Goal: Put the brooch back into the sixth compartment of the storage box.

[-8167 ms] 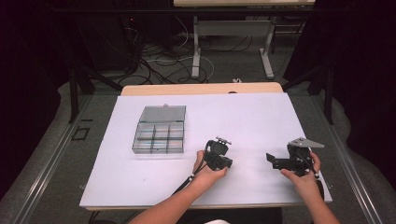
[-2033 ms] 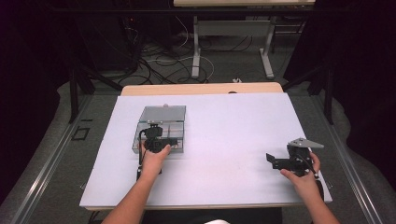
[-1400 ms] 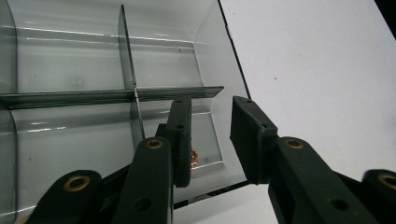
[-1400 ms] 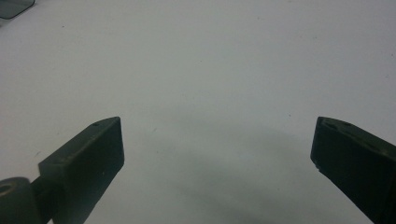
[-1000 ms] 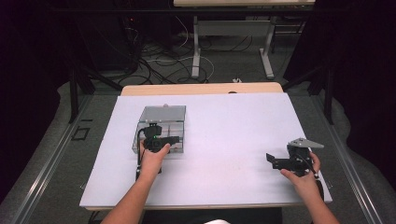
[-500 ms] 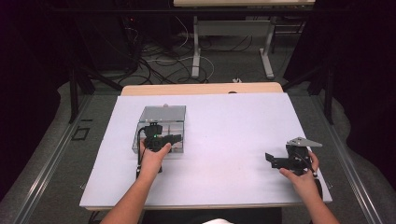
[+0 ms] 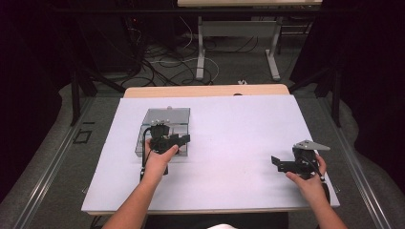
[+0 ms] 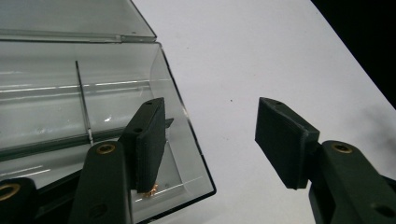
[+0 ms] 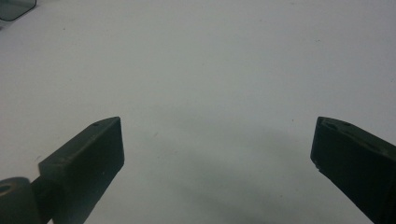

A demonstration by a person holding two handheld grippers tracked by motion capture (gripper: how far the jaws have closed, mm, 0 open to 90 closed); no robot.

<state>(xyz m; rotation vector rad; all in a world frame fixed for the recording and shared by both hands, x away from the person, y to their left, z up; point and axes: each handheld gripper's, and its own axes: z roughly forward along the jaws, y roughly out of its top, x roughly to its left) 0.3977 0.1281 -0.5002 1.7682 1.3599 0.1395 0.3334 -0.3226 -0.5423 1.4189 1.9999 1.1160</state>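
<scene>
A clear plastic compartment box (image 7: 167, 117) lies on the left half of the white table (image 7: 239, 129), its lid folded back. My left gripper (image 7: 183, 140) hangs over the box's near right corner. In the left gripper view the box (image 8: 93, 70) has one jaw of that gripper (image 8: 210, 140) inside it and the other over bare table, with the clear side wall between them and touching neither pad. These jaws have just been opening. A small brass-coloured piece (image 8: 149, 191) lies under the inner jaw. My right gripper (image 7: 281, 164) stands open over bare table, and between its fingertips (image 9: 217, 154) is nothing.
A wooden board (image 7: 205, 90) runs along the table's far edge. Cables and another desk's legs (image 7: 200, 52) are on the floor beyond. A corner of the box (image 9: 14, 7) peeks into the right gripper view.
My left hand came from the table's middle to the box's near right corner and has hardly shifted over the last second. The right gripper has kept its place.
</scene>
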